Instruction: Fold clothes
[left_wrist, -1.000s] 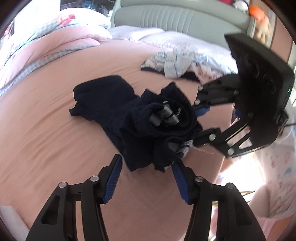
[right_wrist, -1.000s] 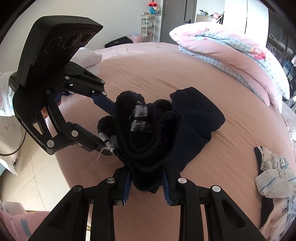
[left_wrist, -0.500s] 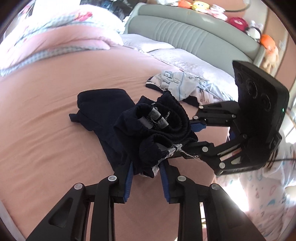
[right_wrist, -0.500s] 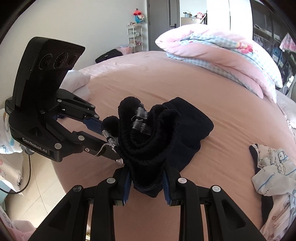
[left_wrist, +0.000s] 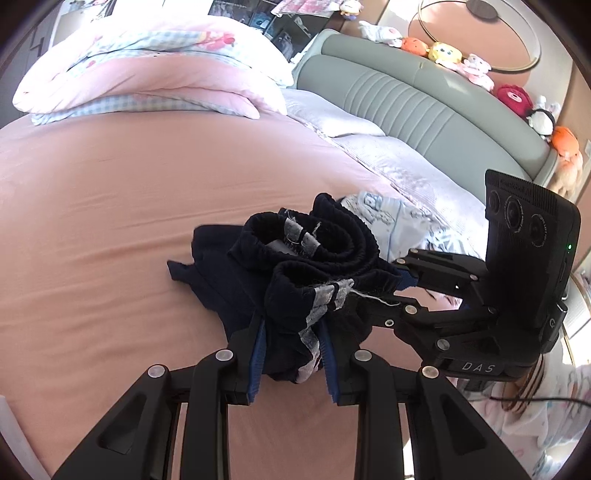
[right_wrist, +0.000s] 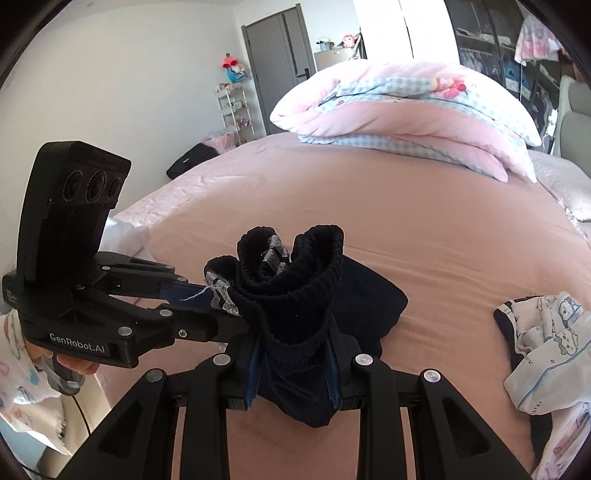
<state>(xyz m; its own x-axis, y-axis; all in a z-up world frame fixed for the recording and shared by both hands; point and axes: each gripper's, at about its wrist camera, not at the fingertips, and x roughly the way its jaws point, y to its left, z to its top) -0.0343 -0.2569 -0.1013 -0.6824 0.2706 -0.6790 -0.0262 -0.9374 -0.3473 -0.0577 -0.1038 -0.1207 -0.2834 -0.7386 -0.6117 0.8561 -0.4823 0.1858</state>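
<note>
Between both pairs of jaws, clenched on it, the bunched navy ribbed-waistband knit garment (left_wrist: 310, 273) hangs above the pink bed (left_wrist: 110, 206); folding seems barely begun, nothing laid flat yet

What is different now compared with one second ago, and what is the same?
The left gripper, open a second ago, has closed on the dark garment, and both grippers have lifted its bunched waistband higher off the pink bed. The right gripper stays clamped on it; the patterned clothes lie unmoved.
</note>
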